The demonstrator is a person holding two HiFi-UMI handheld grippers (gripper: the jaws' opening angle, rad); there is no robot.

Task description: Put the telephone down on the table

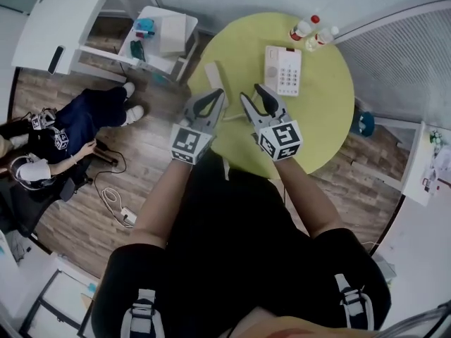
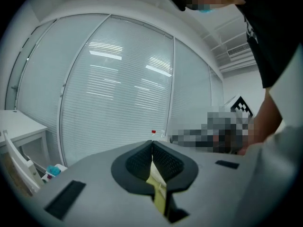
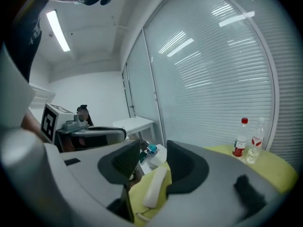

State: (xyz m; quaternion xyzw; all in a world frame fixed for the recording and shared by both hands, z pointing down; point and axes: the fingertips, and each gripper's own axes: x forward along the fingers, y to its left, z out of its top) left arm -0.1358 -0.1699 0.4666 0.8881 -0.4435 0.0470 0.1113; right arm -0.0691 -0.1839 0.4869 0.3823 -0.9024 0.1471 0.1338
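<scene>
The white telephone base (image 1: 283, 70) lies flat on the round yellow-green table (image 1: 331, 111), toward its far side. Its white handset (image 1: 213, 74) lies apart on the table near the left rim, and shows on the yellow top beyond the right gripper's jaws (image 3: 155, 187). My left gripper (image 1: 215, 96) hovers at the table's near left edge, with its pads (image 2: 152, 145) meeting and nothing between them. My right gripper (image 1: 255, 96) hangs beside it over the table's near part; its jaws (image 3: 154, 150) stand apart and grip nothing.
Two plastic bottles (image 1: 304, 28) (image 3: 240, 138) stand at the table's far edge. A low white side table (image 1: 158, 37) with small items sits left of it. A person (image 1: 70, 132) sits on the wooden floor at left, with cables (image 1: 116, 203) nearby.
</scene>
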